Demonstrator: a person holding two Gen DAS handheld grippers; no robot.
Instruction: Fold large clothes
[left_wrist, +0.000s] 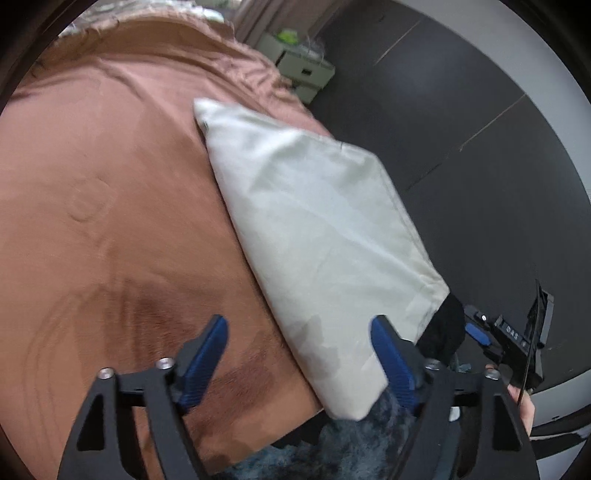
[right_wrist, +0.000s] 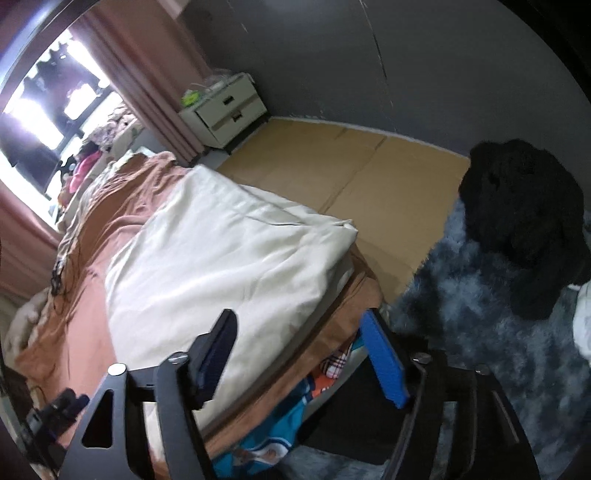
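A folded cream-white cloth (left_wrist: 317, 236) lies in a thick rectangular stack along the right edge of a bed with a brown sheet (left_wrist: 92, 192). My left gripper (left_wrist: 301, 332) is open and empty, just above the near end of the cloth. In the right wrist view the same cloth (right_wrist: 221, 266) lies on the brown sheet (right_wrist: 85, 295) near the bed's corner. My right gripper (right_wrist: 299, 332) is open and empty, hovering over the near corner of the bed beside the cloth. The right gripper also shows at the right of the left wrist view (left_wrist: 506, 339).
A black dog (right_wrist: 532, 229) sits on a shaggy blue-grey rug (right_wrist: 480, 332) right of the bed. A white nightstand (right_wrist: 225, 110) stands by pink curtains. Cardboard sheets (right_wrist: 332, 173) cover the floor. Colourful fabric (right_wrist: 277, 424) hangs under the bed's edge.
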